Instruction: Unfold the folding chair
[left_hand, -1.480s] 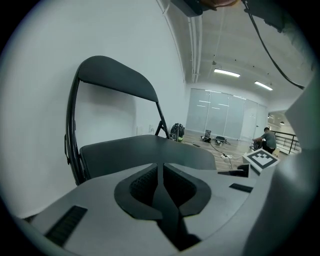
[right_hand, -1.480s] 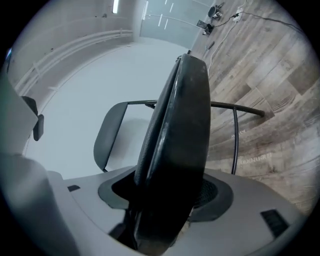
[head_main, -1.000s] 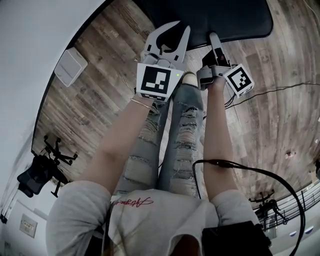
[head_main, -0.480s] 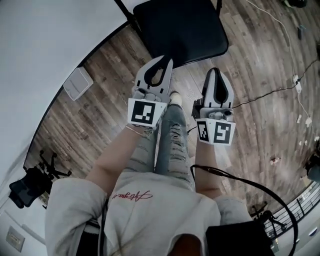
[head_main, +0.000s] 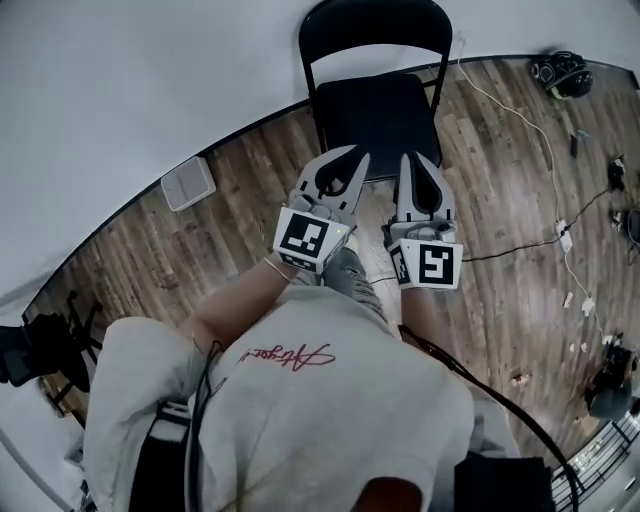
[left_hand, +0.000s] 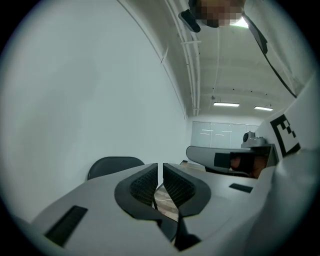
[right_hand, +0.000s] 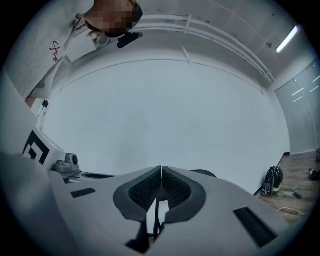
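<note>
The black folding chair (head_main: 375, 110) stands unfolded against the white wall, seat flat and backrest (head_main: 375, 22) upright. Both grippers are held level in front of the person's chest, above the seat's near edge and apart from it. My left gripper (head_main: 358, 153) has its pads nearly together with only a thin slit and nothing in it (left_hand: 160, 168); the chair's backrest (left_hand: 113, 164) shows past its left finger. My right gripper (head_main: 418, 158) is shut and empty, its pads touching (right_hand: 161, 171). A dark part of the chair (right_hand: 206, 173) peeks over its right finger.
A small white box (head_main: 188, 183) lies on the wood floor by the wall at left. A white cable (head_main: 520, 112) and a black-and-green item (head_main: 560, 70) are right of the chair. Black equipment (head_main: 35, 350) stands at far left.
Both grippers have risen from down by the chair seat to chest height. The right gripper rolled so its marker cube faces up. The whole chair has come into view.
</note>
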